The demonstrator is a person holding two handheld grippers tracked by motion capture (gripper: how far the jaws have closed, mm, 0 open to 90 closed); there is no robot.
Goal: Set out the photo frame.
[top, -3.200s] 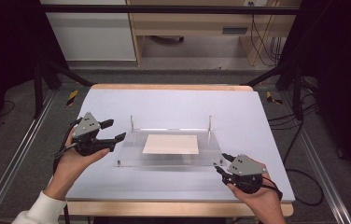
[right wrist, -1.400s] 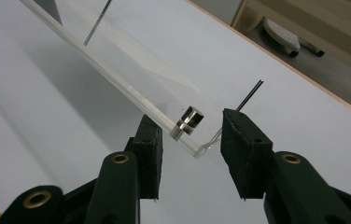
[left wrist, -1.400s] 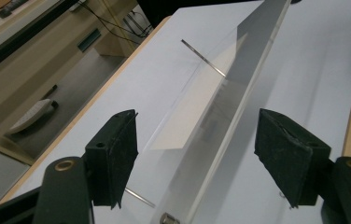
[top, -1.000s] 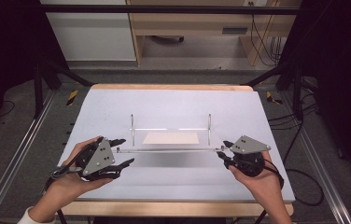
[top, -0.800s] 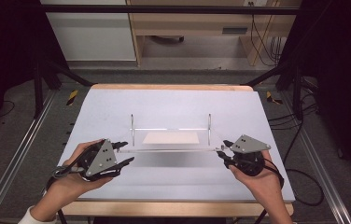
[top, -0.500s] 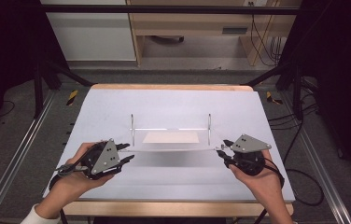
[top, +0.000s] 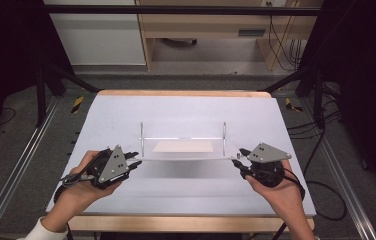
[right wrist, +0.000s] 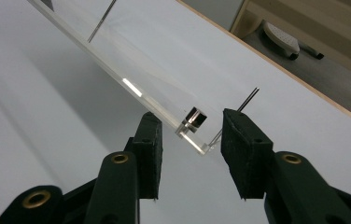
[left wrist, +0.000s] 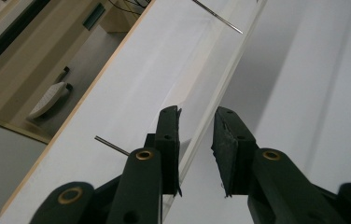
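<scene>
A clear acrylic plate (top: 186,158) with thin metal rods (top: 141,132) standing on it hangs over the white table, its near edge raised above a shadow. Under it lies a tan sheet (top: 183,146). My left gripper (top: 135,159) is at the plate's near left end. Its jaws have just been closing, and in the left gripper view (left wrist: 196,116) the plate's edge (left wrist: 220,79) runs between the pads, which close on it. My right gripper (top: 241,162) holds the near right corner. In the right gripper view (right wrist: 193,114) the corner (right wrist: 197,144) and a small metal stud (right wrist: 195,119) sit between the pads.
The white table top (top: 186,200) has a wooden rim (top: 186,222) at the front. Metal rails (top: 11,175) run along both sides. Cables (top: 321,200) lie on the floor to the right, and wooden furniture (top: 201,30) stands behind the table.
The left gripper has shifted right to the plate's left end and its jaws have narrowed around the edge. The right gripper and the raised plate have stayed where they were.
</scene>
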